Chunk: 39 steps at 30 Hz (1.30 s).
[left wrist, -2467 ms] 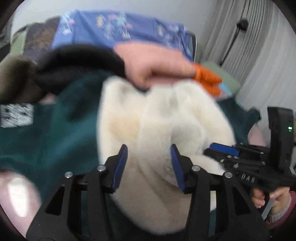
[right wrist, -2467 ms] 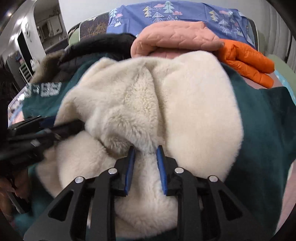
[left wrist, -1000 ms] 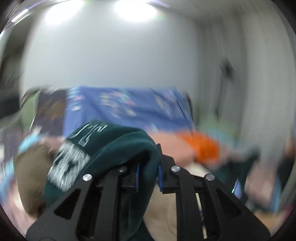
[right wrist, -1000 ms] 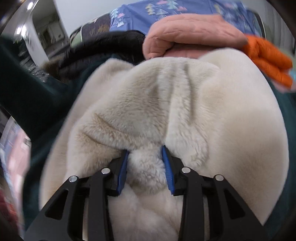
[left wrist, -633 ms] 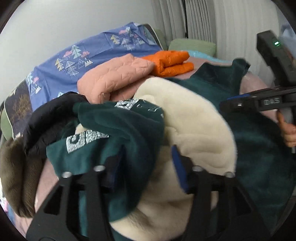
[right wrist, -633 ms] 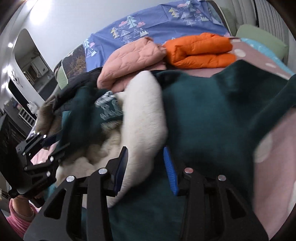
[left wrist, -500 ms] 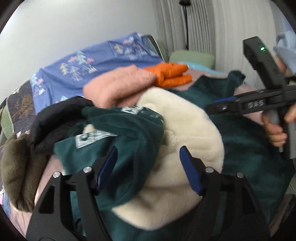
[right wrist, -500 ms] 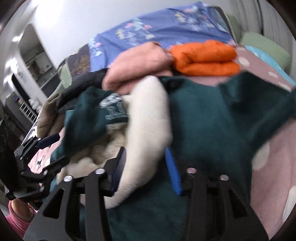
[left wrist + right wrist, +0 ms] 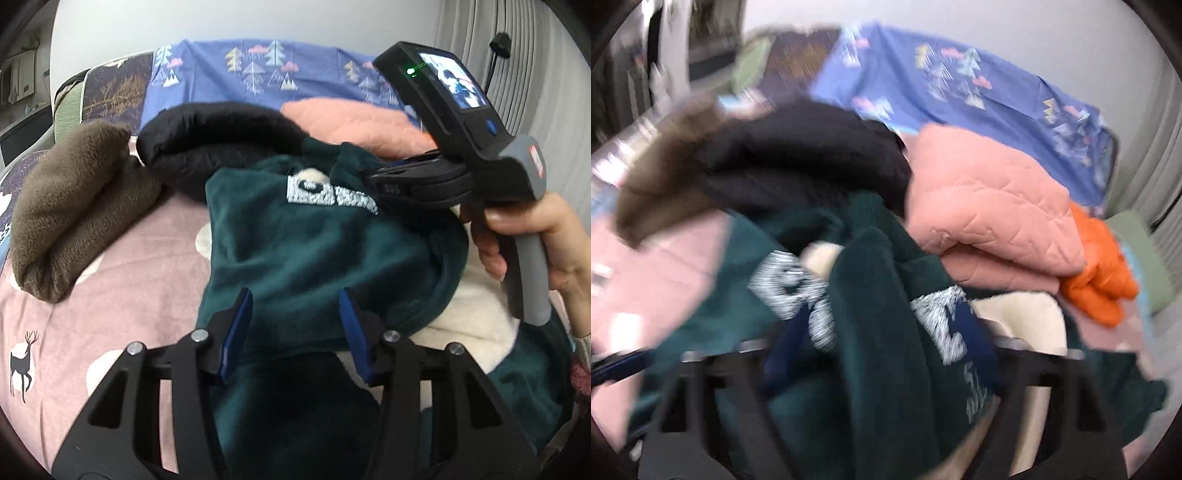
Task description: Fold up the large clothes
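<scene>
Lying between closing left gripper jaws, green fleece; right gripper clamping it.

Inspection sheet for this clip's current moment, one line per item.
Surface: pink bedspread, deer and white spots.
Job's things: green fleece garment, cream lining showing, spread mid-bed.
Clutter: folded brown fleece, black garment, peach quilted jacket, orange jacket.
Grippers: left hand-held gripper closing, pads astride the green fabric, not pressing; right hand-held gripper closing on a green fold, blurred.
Cables: one on the wall.
Surroundings: blue tree-print sheet, curtains.
</scene>
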Tool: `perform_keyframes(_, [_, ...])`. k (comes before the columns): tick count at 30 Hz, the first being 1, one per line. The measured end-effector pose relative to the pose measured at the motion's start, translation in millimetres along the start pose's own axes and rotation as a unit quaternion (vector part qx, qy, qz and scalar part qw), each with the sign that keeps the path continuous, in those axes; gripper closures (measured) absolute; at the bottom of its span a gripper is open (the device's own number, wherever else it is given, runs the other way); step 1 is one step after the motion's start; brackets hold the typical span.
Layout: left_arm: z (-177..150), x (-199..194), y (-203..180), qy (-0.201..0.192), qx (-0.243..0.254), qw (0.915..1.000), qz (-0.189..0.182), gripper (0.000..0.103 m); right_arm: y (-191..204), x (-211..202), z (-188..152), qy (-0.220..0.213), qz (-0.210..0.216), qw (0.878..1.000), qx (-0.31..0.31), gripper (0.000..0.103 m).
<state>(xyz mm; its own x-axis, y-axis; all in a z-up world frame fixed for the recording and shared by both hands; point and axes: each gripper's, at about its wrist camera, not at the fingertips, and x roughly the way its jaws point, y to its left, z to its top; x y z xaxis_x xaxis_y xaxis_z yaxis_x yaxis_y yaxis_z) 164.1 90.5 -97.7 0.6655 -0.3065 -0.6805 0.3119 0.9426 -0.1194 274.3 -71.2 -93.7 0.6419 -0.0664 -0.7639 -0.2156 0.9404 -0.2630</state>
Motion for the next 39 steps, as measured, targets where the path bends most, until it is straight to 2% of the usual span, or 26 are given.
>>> perform_keyframes(1, [-2, 4, 0, 0.005, 0.004, 1.0000, 0.004, 0.054, -8, -2, -2, -0.007, 0.017, 1.000, 0.022, 0.093])
perform_keyframes(3, [-5, 8, 4, 0.010, 0.004, 0.9999, 0.002, 0.053, -50, -42, -14, -0.074, 0.106, 0.986, 0.108, 0.094])
perform_keyframes(5, [-6, 9, 11, 0.011, -0.012, 0.9999, 0.003, 0.053, -98, -94, -39, -0.165, 0.148, 0.960, 0.172, 0.093])
perform_keyframes(7, [-6, 6, 18, 0.002, -0.028, 0.9996, 0.002, 0.052, -154, -131, -87, -0.223, 0.192, 0.922, 0.252, 0.090])
perform_keyframes(8, [-6, 4, 19, -0.002, -0.031, 0.9995, 0.002, 0.052, -171, -135, -106, -0.220, 0.194, 0.915, 0.278, 0.082])
perform_keyframes(9, [-7, 0, 20, -0.009, -0.033, 0.9994, 0.005, 0.052, -189, -132, -133, -0.195, 0.177, 0.913, 0.312, 0.056])
perform_keyframes(10, [-7, -2, 20, -0.011, -0.033, 0.9994, 0.007, 0.049, -199, -127, -151, -0.170, 0.160, 0.915, 0.330, 0.041])
perform_keyframes(11, [-8, -5, 21, -0.016, -0.034, 0.9993, 0.009, 0.048, -211, -114, -178, -0.131, 0.149, 0.917, 0.345, 0.031])
perform_keyframes(13, [-8, -13, 22, -0.022, -0.035, 0.9991, 0.009, 0.042, -226, -95, -214, -0.072, 0.149, 0.914, 0.371, 0.031])
perform_keyframes(14, [-8, -16, 23, -0.022, -0.037, 0.9990, 0.007, 0.040, -237, -88, -233, -0.053, 0.157, 0.904, 0.395, 0.031])
perform_keyframes(16, [-2, -19, 28, -0.028, -0.045, 0.9986, 0.007, 0.035, -255, -83, -253, -0.050, 0.180, 0.882, 0.432, 0.031])
perform_keyframes(17, [2, -19, 31, -0.030, -0.049, 0.9983, 0.010, 0.034, -259, -82, -254, -0.052, 0.182, 0.878, 0.440, 0.030])
perform_keyframes(18, [9, -19, 34, -0.031, -0.052, 0.9981, 0.008, 0.030, -262, -81, -252, -0.053, 0.184, 0.877, 0.440, 0.030])
perform_keyframes(20, [24, -12, 41, -0.028, -0.056, 0.9979, -0.014, 0.024, -261, -75, -239, -0.046, 0.189, 0.889, 0.415, 0.027])
perform_keyframes(22, [42, 3, 50, -0.018, -0.067, 0.9975, -0.012, 0.019, -255, -66, -227, -0.035, 0.185, 0.900, 0.394, 0.025])
perform_keyframes(25, [61, 37, 64, 0.013, -0.083, 0.9961, -0.025, 0.018, -240, -45, -206, 0.004, 0.160, 0.917, 0.365, 0.021])
perform_keyframes(29, [78, 82, 75, 0.053, -0.103, 0.9930, -0.027, 0.021, -236, -35, -209, 0.015, 0.151, 0.924, 0.350, 0.021])
perform_keyframes(30, [80, 88, 77, 0.057, -0.105, 0.9922, -0.036, 0.042, -235, -35, -209, 0.009, 0.151, 0.925, 0.348, 0.021])
perform_keyframes(31, [83, 96, 78, 0.069, -0.115, 0.9892, -0.058, 0.081, -234, -36, -206, 0.002, 0.150, 0.928, 0.341, 0.025])
perform_keyframes(32, [85, 100, 81, 0.081, -0.131, 0.9858, -0.067, 0.090, -230, -36, -201, 0.001, 0.151, 0.934, 0.324, 0.054])
perform_keyframes(33, [86, 98, 83, 0.079, -0.143, 0.9840, -0.071, 0.091, -227, -37, -196, 0.007, 0.152, 0.939, 0.310, 0.076])
perform_keyframes(34, [88, 90, 84, 0.063, -0.142, 0.9855, -0.068, 0.092, -222, -39, -190, 0.013, 0.147, 0.943, 0.297, 0.081])
perform_keyframes(36, [89, 69, 89, 0.028, -0.144, 0.9874, -0.058, 0.093, -209, -59, -173, -0.009, 0.107, 0.959, 0.261, 0.084])
perform_keyframes(37, [88, 59, 96, 0.013, -0.158, 0.9854, -0.064, 0.093, -208, -70, -168, -0.028, 0.105, 0.961, 0.256, 0.085])
perform_keyframes(39, [87, 46, 107, -0.005, -0.167, 0.9839, -0.064, 0.093, -210, -103, -153, -0.096, 0.129, 0.954, 0.254, 0.085])
